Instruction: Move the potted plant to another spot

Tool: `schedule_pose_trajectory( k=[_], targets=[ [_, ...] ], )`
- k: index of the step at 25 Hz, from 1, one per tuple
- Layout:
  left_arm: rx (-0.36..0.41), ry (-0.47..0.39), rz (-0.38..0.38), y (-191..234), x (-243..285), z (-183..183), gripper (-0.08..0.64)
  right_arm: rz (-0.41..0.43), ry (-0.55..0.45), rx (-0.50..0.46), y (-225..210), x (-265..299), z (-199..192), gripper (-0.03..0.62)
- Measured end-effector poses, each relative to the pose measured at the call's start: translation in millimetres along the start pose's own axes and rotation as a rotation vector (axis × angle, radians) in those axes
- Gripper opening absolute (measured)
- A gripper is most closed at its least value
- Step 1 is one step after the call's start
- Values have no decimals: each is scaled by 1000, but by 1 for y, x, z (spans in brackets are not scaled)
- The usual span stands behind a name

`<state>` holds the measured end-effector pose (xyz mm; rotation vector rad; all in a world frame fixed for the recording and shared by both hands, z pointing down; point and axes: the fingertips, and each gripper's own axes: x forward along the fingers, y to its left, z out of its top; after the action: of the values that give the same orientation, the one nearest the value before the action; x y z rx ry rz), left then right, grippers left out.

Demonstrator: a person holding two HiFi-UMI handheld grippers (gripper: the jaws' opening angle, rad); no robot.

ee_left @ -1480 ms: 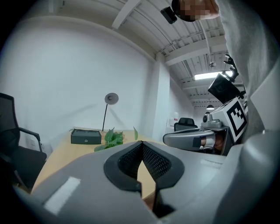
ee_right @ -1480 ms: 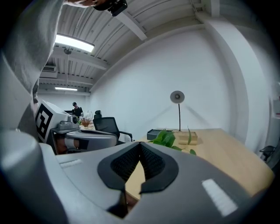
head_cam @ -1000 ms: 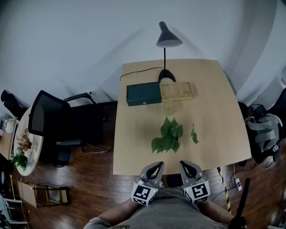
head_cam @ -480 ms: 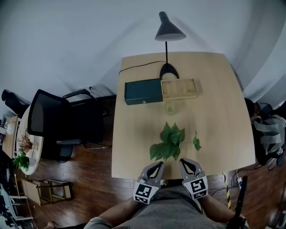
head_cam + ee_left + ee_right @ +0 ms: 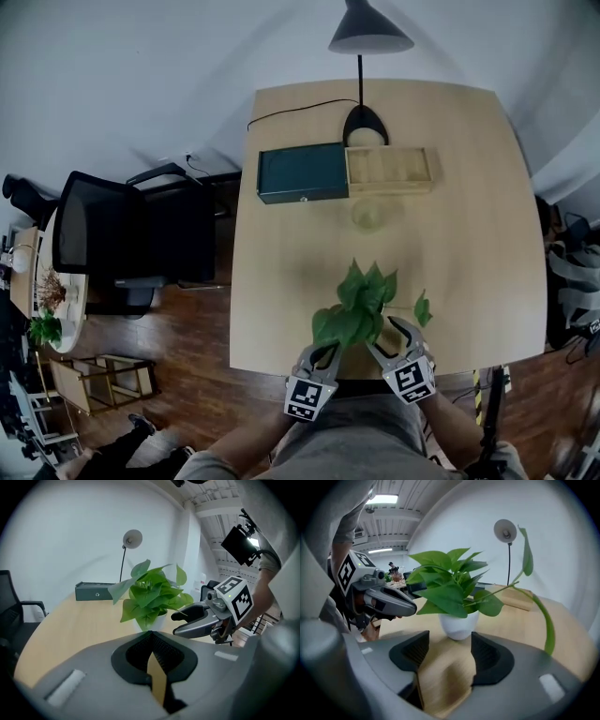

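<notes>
- One light, top-heavy plant (image 5: 361, 307), I judge: floppy leaves and a smooth white pot (image 5: 459, 622). I'd grip the pot's wall, not the foliage.
- It stands just inside the table's (image 5: 281, 272) near edge.
- Right gripper (image 5: 387, 337), at that edge: jaws opening, roughly half apart, nothing between them, pot just ahead.
- Left gripper (image 5: 323, 351), also there: jaws together, empty.
</notes>
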<state>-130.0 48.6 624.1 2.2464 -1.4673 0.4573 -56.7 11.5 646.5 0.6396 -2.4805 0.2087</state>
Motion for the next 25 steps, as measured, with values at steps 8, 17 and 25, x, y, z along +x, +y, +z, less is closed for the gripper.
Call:
schedule_pose_trajectory(
  k=[8,17,25],
  targets=[
    [3,23,51,22,9,-7,-6,41,6,-43,-17,38,1,399],
    [5,46,56,22,5,-13,-6,88,-53,-65,-14,63,20,508],
    [27,54,51,23,4,-13,-6,58,-96,-71,-17,74,33,504]
  ],
)
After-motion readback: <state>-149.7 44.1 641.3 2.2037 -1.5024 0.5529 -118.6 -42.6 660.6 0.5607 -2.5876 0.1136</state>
